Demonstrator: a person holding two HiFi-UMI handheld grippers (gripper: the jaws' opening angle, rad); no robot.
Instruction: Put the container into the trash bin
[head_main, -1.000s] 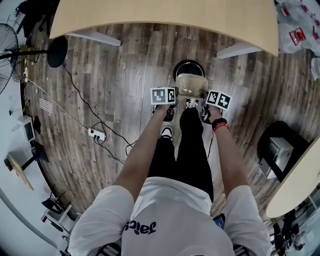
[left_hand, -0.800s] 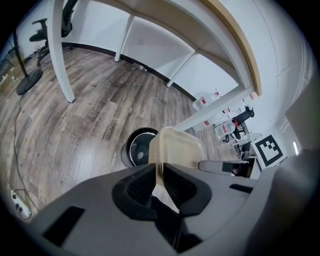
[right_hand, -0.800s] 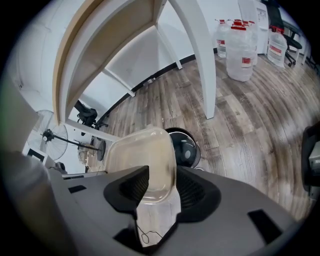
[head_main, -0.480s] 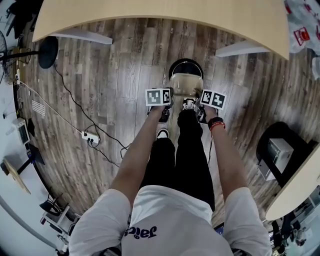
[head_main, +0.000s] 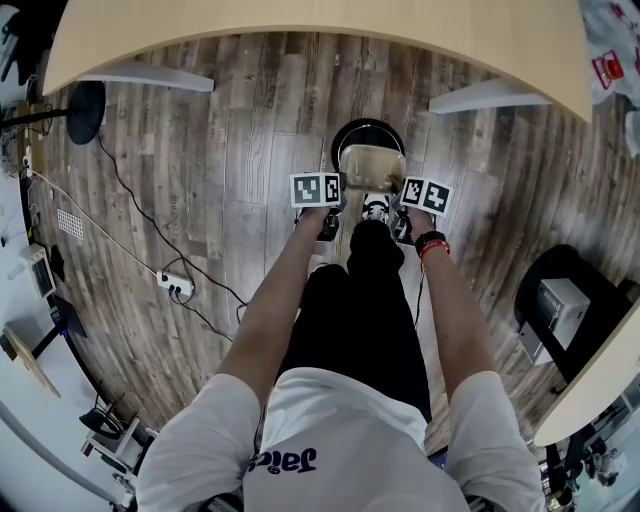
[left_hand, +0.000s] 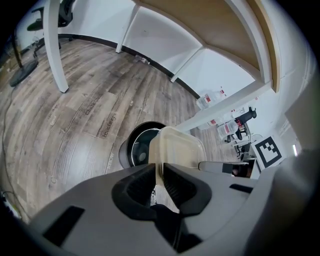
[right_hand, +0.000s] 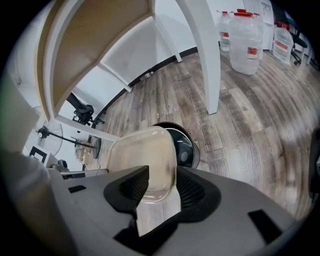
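A clear, brownish plastic container hangs just above a round black trash bin on the wooden floor. It covers most of the bin's mouth in the head view. My left gripper is shut on the container's left rim, which stands as a thin edge between the jaws. My right gripper is shut on its right side, with the container's wall between the jaws. The bin lies beyond and below the container, its dark inside showing.
A curved wooden table on white legs stands just past the bin. The person's legs and shoes are right under the grippers. A power strip with cable lies left, a black box right, water jugs farther off.
Both grippers have sunk together with the container, which has moved from short of the bin to over its mouth. Neither grip has changed.
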